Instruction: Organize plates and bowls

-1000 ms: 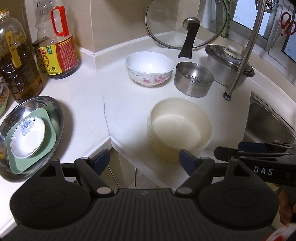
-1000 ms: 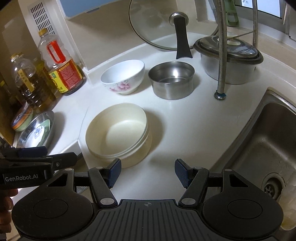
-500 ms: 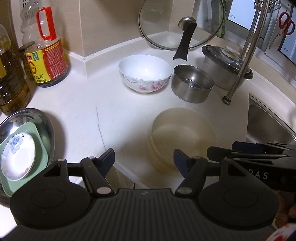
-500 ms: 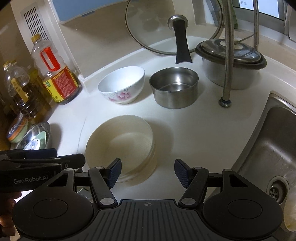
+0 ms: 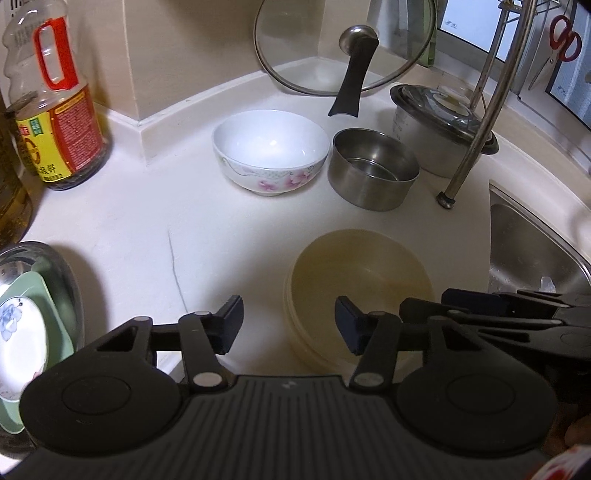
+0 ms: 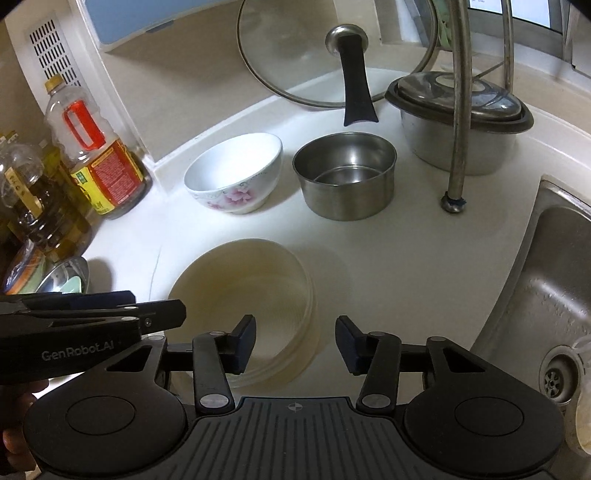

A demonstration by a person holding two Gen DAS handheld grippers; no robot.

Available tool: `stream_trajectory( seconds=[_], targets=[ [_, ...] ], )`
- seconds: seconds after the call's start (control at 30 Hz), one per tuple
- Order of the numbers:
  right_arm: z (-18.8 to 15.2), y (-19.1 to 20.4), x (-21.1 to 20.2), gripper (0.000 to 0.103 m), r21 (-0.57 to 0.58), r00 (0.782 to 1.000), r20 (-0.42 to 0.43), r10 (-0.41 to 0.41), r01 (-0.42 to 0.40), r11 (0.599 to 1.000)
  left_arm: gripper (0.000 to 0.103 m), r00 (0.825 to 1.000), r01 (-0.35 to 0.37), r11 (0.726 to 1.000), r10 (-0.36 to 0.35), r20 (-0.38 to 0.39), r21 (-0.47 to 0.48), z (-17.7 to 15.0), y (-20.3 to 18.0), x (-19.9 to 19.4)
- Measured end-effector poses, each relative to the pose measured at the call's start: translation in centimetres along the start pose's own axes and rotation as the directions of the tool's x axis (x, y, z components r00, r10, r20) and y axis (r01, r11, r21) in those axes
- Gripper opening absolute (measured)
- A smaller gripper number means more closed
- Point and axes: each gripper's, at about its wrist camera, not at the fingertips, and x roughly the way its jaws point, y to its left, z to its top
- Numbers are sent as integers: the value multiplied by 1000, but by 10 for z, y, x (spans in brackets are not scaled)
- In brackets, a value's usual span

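Cream bowl (image 5: 360, 284) on the counter's near edge, just ahead of both grippers. Behind it, apart, flowered bowl (image 5: 270, 151) and steel bowl (image 5: 373, 168), side by side, not stacked. Left gripper (image 5: 289, 325) wide, holding nothing, hovering beside the cream bowl's left rim. Right gripper (image 6: 295, 343) wide, empty, over its near rim. Plates probably sorted: small dish (image 5: 20, 336) nested in green plate (image 5: 35, 291) inside steel tray (image 5: 72, 280). Bowls seemingly left to gather. Seen only from the right wrist: sink drain (image 6: 554, 376). Only from the left: the plate stack in full, red scissors (image 5: 563, 33).
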Motion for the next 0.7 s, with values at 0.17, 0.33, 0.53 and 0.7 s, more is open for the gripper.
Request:
stream_trajectory(
  seconds=[0.17,0.33,0.53,0.7],
  targets=[
    [2,-2,7,41,15,1000,-9,-3,3,1000,48,1000,13,1000,-13,-14,5,3,0,9],
    [4,-4,13,36,22,1000,-16,-7,8,1000,43,1000,15,1000,-14,-26,8,6,0,16],
    [4,-5,21,29,28,1000,-21,-16,16,999,34,999,19,1000,-18,-38,12,9,-2,25],
    [4,-6,24,20,29,1000,-23,-9,10,1000,21,998,39,999,-37,-56,22,8,-4,30]
  ],
)
